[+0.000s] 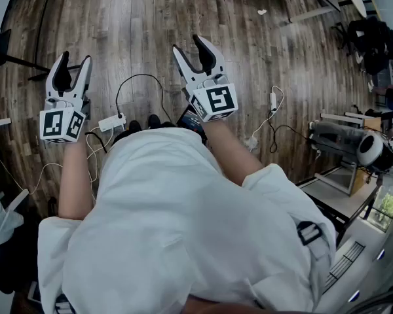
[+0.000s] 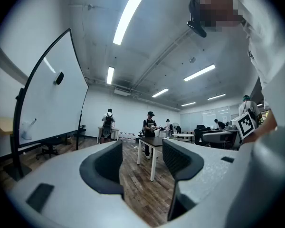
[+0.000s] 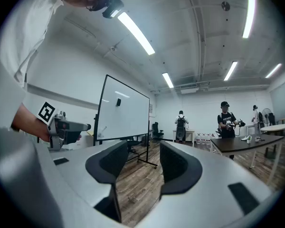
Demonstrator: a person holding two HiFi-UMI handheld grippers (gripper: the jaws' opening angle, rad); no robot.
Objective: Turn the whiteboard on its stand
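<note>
While right claw [image 3: 143,151] gapes empty, whiteboard [image 3: 123,109] stands well apart, ahead-left.

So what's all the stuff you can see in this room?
whiteboard: one, white with a black frame, on its stand by the left wall
block: one, black, stuck on the whiteboard
chair: one, black, behind the whiteboard
table: one, dark top, right side of the room
people: at least three, mostly dark clothes, far end
lights: several, white, ceiling
power strip: one, white, floor by the feet
cables: several, black and white, floor
floor: brown wood
shirt: one, white, on the person
left gripper: white, open, empty
right gripper: white, open, empty
</note>
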